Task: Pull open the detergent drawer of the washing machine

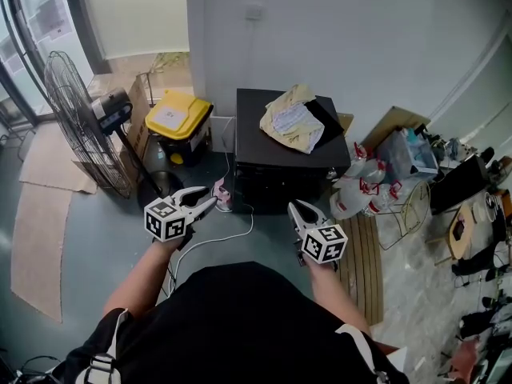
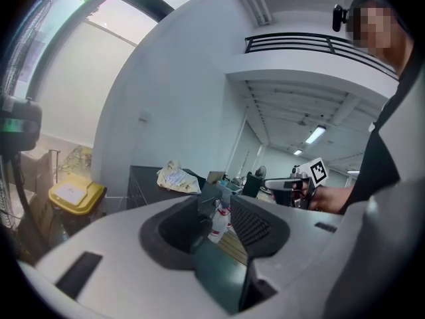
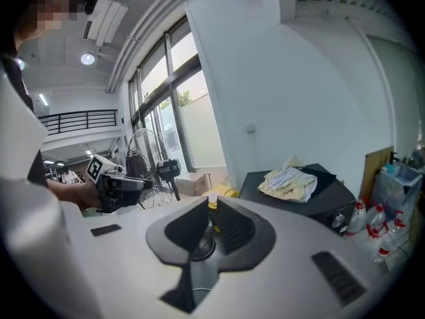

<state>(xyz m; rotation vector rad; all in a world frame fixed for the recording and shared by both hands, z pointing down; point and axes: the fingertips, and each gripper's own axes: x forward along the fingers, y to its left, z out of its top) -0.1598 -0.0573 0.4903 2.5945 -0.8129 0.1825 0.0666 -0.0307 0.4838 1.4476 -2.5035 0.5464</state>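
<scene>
The washing machine is a black box against the white wall, straight ahead of me, with a crumpled yellowish cloth on its lid. Its detergent drawer cannot be made out on the dark front. My left gripper hovers above the floor short of the machine's lower left corner, jaws open and empty. My right gripper hangs just before the machine's front, shut with nothing in it. The machine and cloth show beyond the open jaws in the left gripper view. The right gripper has the machine to its right.
A yellow-lidded bin and a standing fan are left of the machine. A white cable trails over the floor between the grippers. Bags and bottles and a wooden pallet crowd the right side.
</scene>
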